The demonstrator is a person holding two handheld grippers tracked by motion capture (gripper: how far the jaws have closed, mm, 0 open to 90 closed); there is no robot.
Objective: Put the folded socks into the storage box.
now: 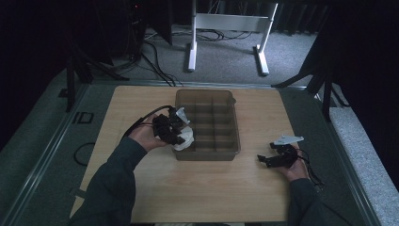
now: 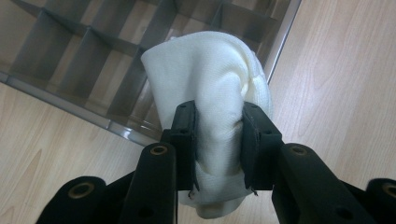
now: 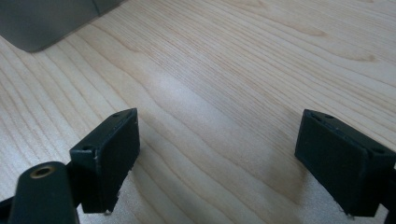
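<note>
Bench: a light wooden bench (image 1: 207, 188) with visible grain, seen from above with the person's forearms coming in from the bottom edge.

Tray: a brownish see-through tray (image 1: 205, 125) split into small compartments by thin walls, standing near the middle of the bench; the compartments in sight hold nothing.

Cloth: a white cloth (image 2: 210, 88), bunched and folded, raised off the bench at the tray's left near corner. In the left gripper view it stands over the tray's rim and outer compartments — whether it touches the rim cannot be told.

Left tool: the left tool (image 2: 218, 140) is clenched on the cloth, both black jaws pressed into the fabric from either side, with a tuft of cloth hanging below them. In the high view it sits beside the tray's left wall, cable looping back over the bench.

Left hand: the left hand (image 1: 143, 137) wraps the tool's body, dark sleeve behind it.

Right tool: the right tool (image 3: 219, 163) is released — jaws spread wide apart, bare wood between them. It is low over the bench, right of the tray and well apart from it.

Right hand: the right hand (image 1: 294, 165) grips that tool near the bench's right edge; a grey plate rides on top.

Floor: grey carpet beyond the bench, with white frame legs and dark cables.
</note>
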